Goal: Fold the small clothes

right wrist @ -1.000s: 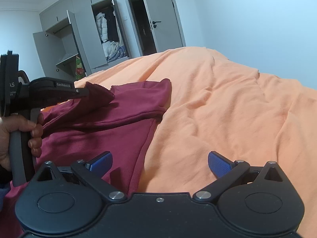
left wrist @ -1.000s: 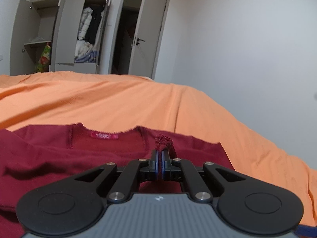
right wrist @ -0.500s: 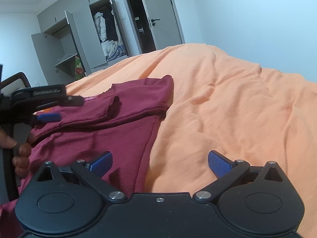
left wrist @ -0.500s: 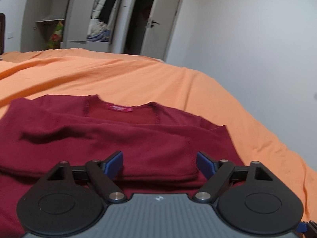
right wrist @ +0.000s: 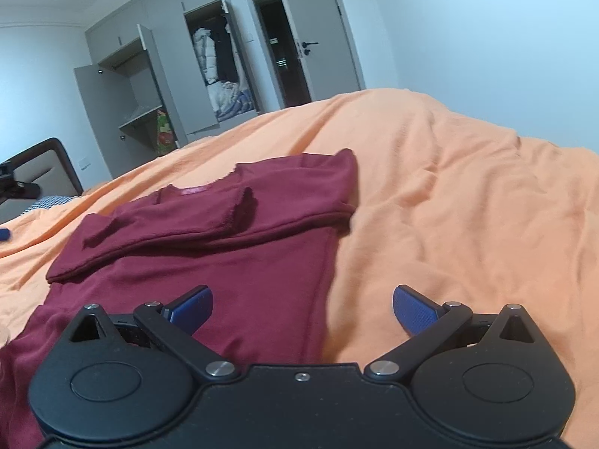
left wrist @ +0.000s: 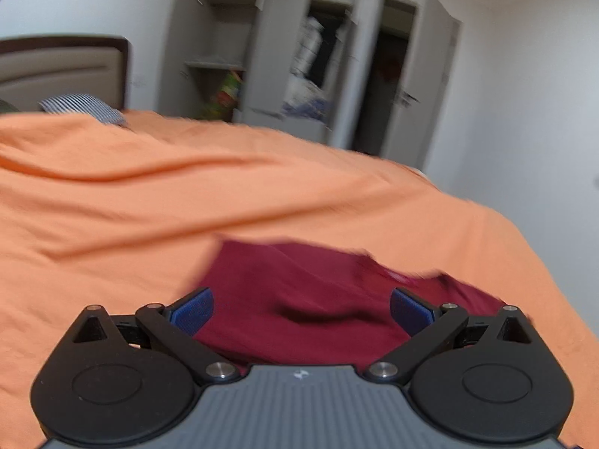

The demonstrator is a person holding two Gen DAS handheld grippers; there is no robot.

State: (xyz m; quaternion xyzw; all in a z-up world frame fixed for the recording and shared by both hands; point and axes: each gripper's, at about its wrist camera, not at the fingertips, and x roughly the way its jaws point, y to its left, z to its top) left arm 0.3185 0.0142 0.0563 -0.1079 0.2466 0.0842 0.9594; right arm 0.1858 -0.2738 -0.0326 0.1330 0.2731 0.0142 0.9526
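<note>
1. The wardrobe (right wrist: 164, 86) stands against the far wall with its doors swung open. One section holds hanging coats (right wrist: 215, 52) above a heap of folded clothes (right wrist: 230, 101). The section beside it has a bare shelf with a bright green bag (right wrist: 164, 133) under it.
2. My left view is blurred, but the same open wardrobe (left wrist: 262, 56) shows there beyond the bed, with a striped pillow (left wrist: 80, 108) by the headboard (left wrist: 63, 67).
3. The dark red sweater (right wrist: 224, 232) lies flat on the orange bedspread (right wrist: 468, 205), neck end away from me. A sleeve (right wrist: 168, 220) is folded across its chest, the cuff lying just below the pink neck label (right wrist: 194, 191).
4. My right tongs (right wrist: 301, 310) are spread wide and hold nothing. The left blue pad sits over the sweater's lower body, the right pad over bare bedspread, so the sweater's side edge runs between them.
5. My left tongs (left wrist: 299, 310) are also spread wide and empty. The sweater (left wrist: 318, 292) lies directly ahead of them and fills the gap between the pads, with orange bedspread (left wrist: 187, 187) all around it. I cannot tell whether the pads touch the cloth.
6. At the far left edge of my right view, a bit of my left tongs' black frame (right wrist: 15, 187) shows, well apart from the sweater.
</note>
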